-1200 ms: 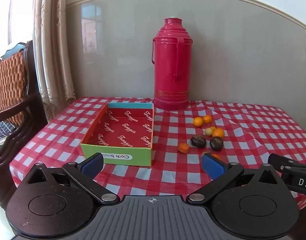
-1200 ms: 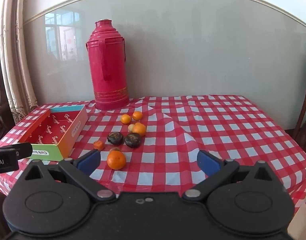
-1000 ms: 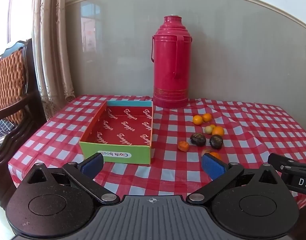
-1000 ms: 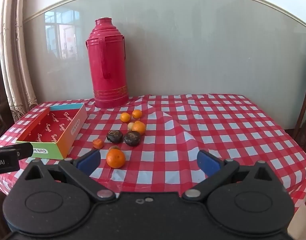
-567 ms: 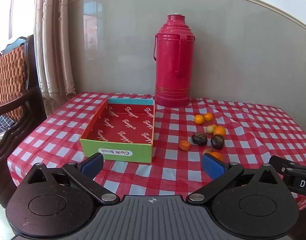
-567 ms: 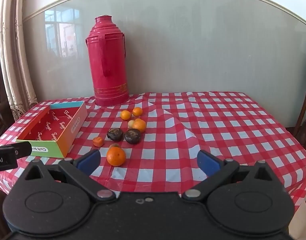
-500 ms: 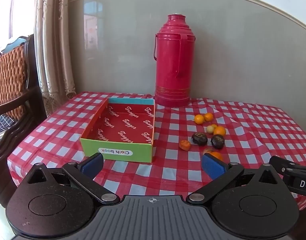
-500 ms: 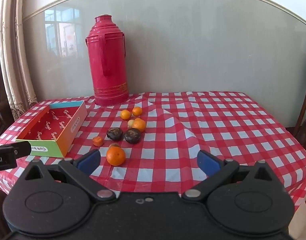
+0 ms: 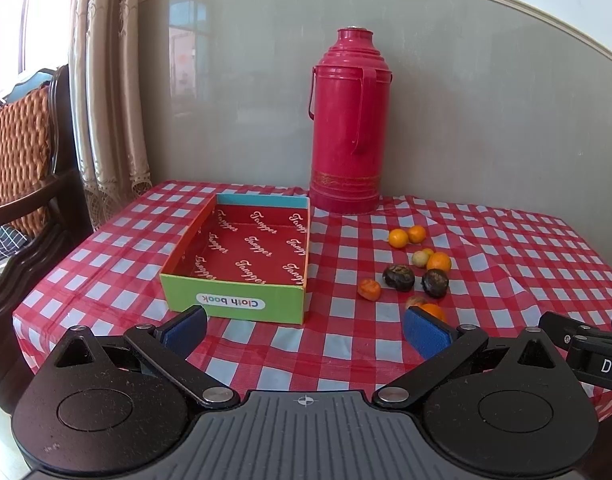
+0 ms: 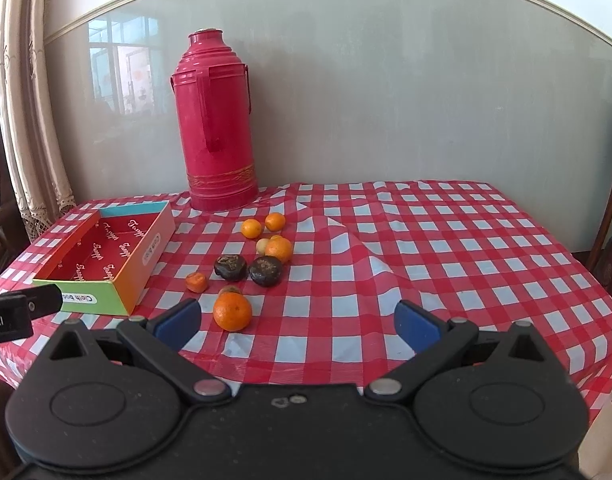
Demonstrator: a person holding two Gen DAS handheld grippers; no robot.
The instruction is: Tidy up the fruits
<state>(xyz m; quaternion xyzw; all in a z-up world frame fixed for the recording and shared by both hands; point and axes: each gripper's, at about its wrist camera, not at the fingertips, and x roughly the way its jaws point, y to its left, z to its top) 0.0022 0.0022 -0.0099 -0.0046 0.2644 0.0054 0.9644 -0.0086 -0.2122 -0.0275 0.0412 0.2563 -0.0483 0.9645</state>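
Fruits scattered loose on red-and-white checked tablecloth (image 10: 446, 248), right of open cardboard box (image 9: 242, 248) and in front of tall red thermos (image 10: 218, 128). Nearest the near table edge: large orange (image 10: 232, 312), with a small brownish fruit (image 10: 230, 290) touching just behind it. Further back, two dark wrinkled fruits (image 10: 231, 267) side by side, close but apart. Small reddish-orange fruit (image 10: 196, 282) left of these, nearest the box. Behind the dark pair, medium orange (image 10: 279, 249) touching a pale yellow-green fruit (image 10: 262, 245). Furthest back, two small oranges (image 10: 251, 228) side by side, near the thermos base.

Box lined in red with white script, green front wall labelled "Cloth book", blue far wall; nothing visible inside. Sits well left of the fruit cluster, clear of it.

Left gripper (image 9: 306, 326) held low at the near table edge, blue pads spread wide, nothing between; box seen ahead between the fingers, large orange partly hidden behind the right pad. Right gripper (image 10: 298, 322) likewise spread wide and holding nothing, low over the near edge, large orange just inside its left pad but not touching.

Wooden chair (image 9: 22, 160) and curtain (image 9: 106, 100) at far left of left wrist view.
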